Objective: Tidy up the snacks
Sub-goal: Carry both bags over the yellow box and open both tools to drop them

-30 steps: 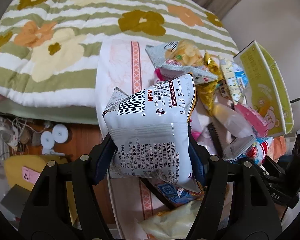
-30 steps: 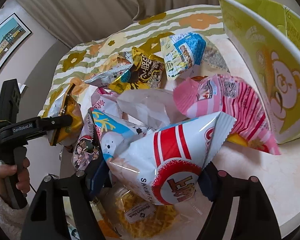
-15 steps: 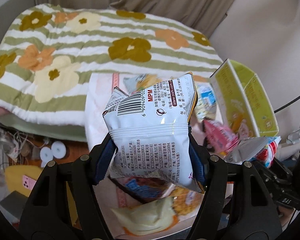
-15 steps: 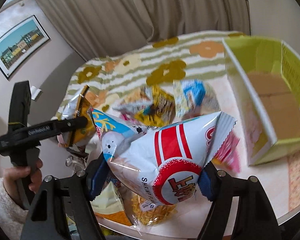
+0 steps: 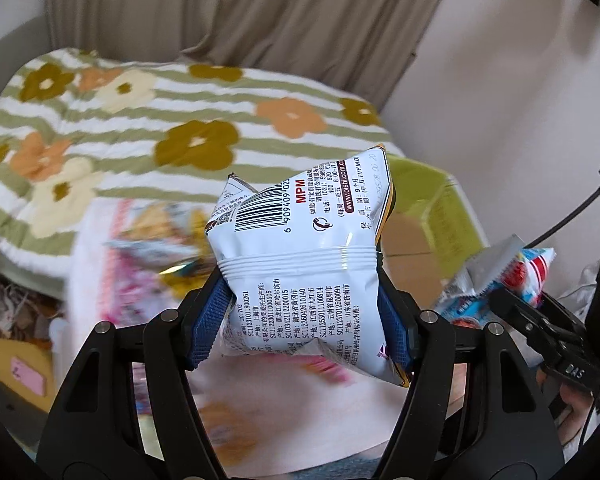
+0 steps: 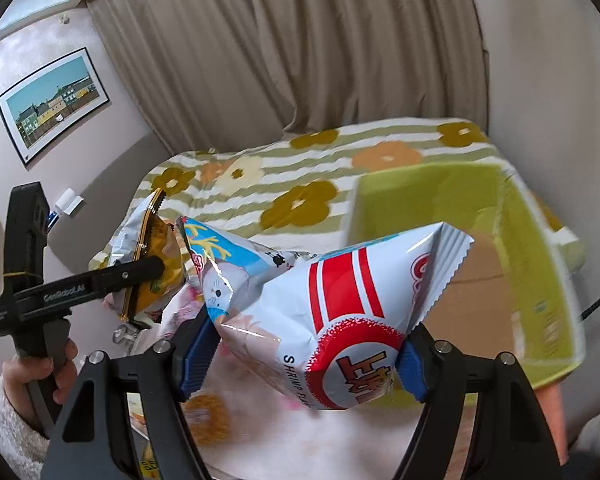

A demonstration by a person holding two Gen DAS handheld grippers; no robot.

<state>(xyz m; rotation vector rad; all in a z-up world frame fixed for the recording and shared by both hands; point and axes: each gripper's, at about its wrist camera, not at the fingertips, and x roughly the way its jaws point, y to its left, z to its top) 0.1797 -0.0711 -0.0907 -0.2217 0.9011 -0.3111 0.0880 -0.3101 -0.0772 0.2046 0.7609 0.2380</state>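
In the left wrist view my left gripper [image 5: 304, 320] is shut on a white snack bag [image 5: 300, 248], barcode side up, held in the air. My right gripper [image 6: 304, 360] is shut on a red-and-white shrimp snack bag [image 6: 340, 320]; a blue bag with a white animal [image 6: 228, 264] hangs pressed in beside it at the left pad. An open green box [image 6: 532, 264] with a brown cardboard floor lies below and to the right. From the right wrist view the left gripper [image 6: 156, 276] shows at the left with its bag [image 6: 156, 256], yellow side facing. The right gripper [image 5: 516, 300] shows at the right edge of the left wrist view.
Below both grippers is a table with a pink-patterned cloth [image 5: 100, 264] and several blurred snack packs [image 5: 160, 236]. A bed with a green-striped flower quilt [image 6: 300, 168] stands behind, then a curtain [image 6: 300, 40]. A person's hand in a fluffy sleeve [image 6: 28, 392] holds the left gripper's handle.
Both grippers have risen off the snack pile with their bags still gripped. The pile has dropped low in view, and the green box's inside now shows from above.
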